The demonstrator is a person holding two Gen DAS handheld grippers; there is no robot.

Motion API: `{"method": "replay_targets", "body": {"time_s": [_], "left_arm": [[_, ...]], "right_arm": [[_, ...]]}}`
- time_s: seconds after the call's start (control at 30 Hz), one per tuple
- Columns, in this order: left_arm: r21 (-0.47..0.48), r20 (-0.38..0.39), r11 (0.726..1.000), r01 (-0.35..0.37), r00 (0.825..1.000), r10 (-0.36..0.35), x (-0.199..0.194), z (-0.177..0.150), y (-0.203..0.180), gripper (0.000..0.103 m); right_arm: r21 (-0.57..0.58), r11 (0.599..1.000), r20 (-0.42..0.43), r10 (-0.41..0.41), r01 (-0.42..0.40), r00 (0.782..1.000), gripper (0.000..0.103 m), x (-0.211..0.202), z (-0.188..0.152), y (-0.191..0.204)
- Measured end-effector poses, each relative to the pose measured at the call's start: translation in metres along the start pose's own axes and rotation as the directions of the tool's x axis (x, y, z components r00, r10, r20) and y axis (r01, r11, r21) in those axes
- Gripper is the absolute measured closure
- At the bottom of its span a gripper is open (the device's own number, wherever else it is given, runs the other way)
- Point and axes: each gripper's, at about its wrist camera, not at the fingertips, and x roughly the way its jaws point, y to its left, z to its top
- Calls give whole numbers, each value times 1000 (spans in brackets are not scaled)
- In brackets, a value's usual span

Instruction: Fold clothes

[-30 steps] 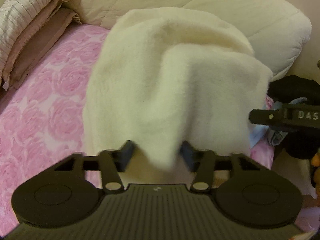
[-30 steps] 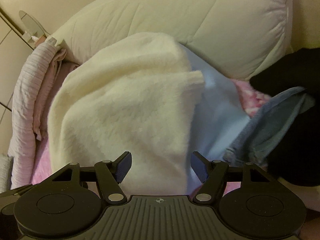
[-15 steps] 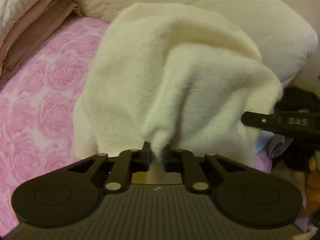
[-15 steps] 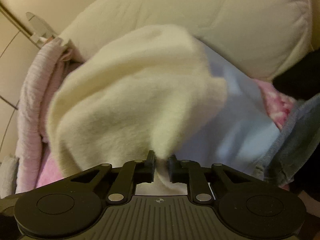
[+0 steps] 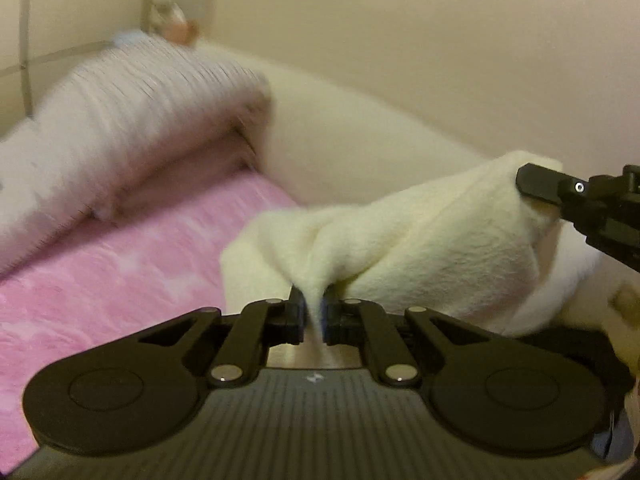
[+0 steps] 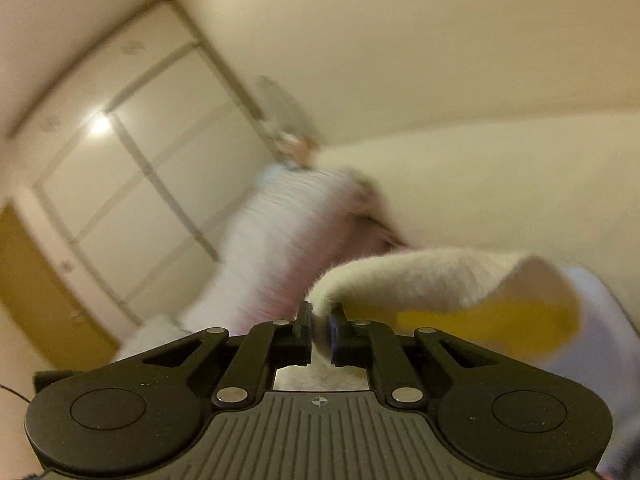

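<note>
A cream fleece garment [image 5: 420, 240] hangs lifted off the bed between both grippers. My left gripper [image 5: 313, 316] is shut on a pinched fold of its near edge. The right gripper [image 5: 568, 196] shows at the right of the left wrist view, clamped on the garment's other corner at about the same height. In the right wrist view my right gripper [image 6: 320, 326] is shut on the fleece [image 6: 420, 280], which curls away to the right. A yellow patch [image 6: 492, 320] shows beneath the fleece; what it is I cannot tell.
A pink rose-patterned bedsheet [image 5: 120, 264] lies below on the left. Folded striped bedding [image 5: 120, 132] and a large cream duvet [image 5: 340, 132] are piled at the back. Pale wardrobe doors [image 6: 140, 168] and a wall stand behind. Something pale blue [image 6: 600, 320] lies at right.
Both grippers closed on the fleece and then lifted it up off the bed. Both cameras tilted upward, so the wall and wardrobe now show, with motion blur.
</note>
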Motion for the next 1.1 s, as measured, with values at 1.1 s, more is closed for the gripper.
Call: {"method": "replay_targets", "body": {"time_s": [1.1], "left_arm": [[-258, -438, 747, -613, 763, 475, -426, -210, 263, 88]], "right_arm": [[-167, 954, -721, 54, -250, 691, 93, 33, -267, 414]]}}
